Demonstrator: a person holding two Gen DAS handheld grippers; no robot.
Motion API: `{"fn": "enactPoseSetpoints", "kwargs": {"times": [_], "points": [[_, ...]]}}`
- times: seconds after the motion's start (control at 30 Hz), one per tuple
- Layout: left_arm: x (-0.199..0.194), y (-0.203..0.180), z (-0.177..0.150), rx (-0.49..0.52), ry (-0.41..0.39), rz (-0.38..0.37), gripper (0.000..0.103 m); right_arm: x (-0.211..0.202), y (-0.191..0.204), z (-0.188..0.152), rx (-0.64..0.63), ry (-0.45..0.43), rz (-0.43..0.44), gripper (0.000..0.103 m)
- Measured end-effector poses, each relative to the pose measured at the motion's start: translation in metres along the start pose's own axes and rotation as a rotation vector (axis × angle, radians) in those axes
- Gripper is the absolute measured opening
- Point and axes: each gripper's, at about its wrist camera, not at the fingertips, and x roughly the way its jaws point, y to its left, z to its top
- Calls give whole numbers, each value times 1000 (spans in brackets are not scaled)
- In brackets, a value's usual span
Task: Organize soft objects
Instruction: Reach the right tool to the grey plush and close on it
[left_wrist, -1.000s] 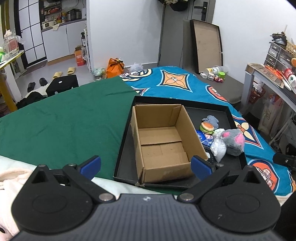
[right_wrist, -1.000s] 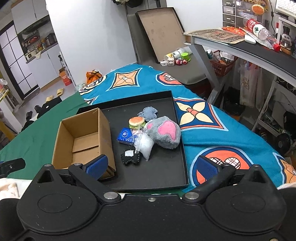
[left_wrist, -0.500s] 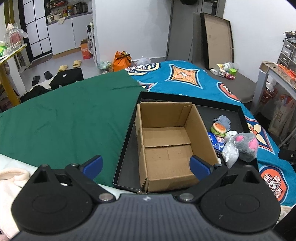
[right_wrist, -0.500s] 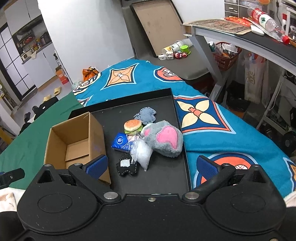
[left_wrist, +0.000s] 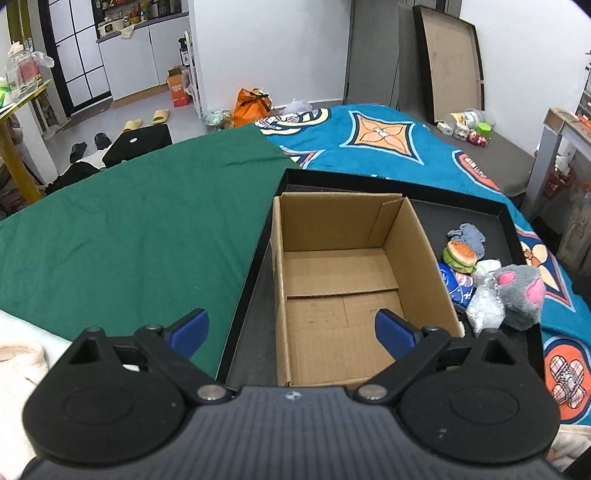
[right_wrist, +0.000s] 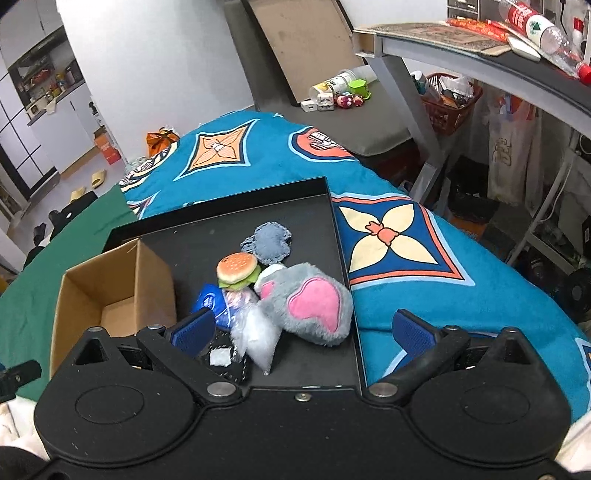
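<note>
An open, empty cardboard box (left_wrist: 343, 280) stands in a black tray (left_wrist: 251, 280) on the bed. Right of it lie soft things: a grey and pink plush (right_wrist: 314, 302), a burger toy (right_wrist: 238, 269), a grey knitted piece (right_wrist: 267, 242), a blue packet (right_wrist: 208, 302), a clear plastic bag (right_wrist: 258, 336) and a small black item (right_wrist: 225, 356). My left gripper (left_wrist: 291, 332) is open and empty over the box's near end. My right gripper (right_wrist: 303, 332) is open and empty just above the plush and bag.
The tray (right_wrist: 321, 354) sits on a blue patterned blanket (right_wrist: 424, 258) beside a green cloth (left_wrist: 129, 229). A grey desk (right_wrist: 461, 48) with bottles stands at the right. A framed board (left_wrist: 447, 62) leans on the far wall. Bags and slippers lie on the floor.
Both grippers have moved forward and lower toward the tray. The box and the soft things look larger and nearer. Nothing has been taken hold of.
</note>
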Motion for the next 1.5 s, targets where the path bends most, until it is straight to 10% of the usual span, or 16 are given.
{"fn": "enactPoseSetpoints", "kwargs": {"times": [0.8, 1.23, 1.5], "points": [[63, -26, -17, 35, 120, 82, 69, 63, -45, -1, 122, 33, 15, 103], [70, -6, -11, -37, 115, 64, 9, 88, -34, 1, 82, 75, 67, 103], [78, 4, 0, -47, 81, 44, 8, 97, -16, 5, 29, 87, 45, 99]]}}
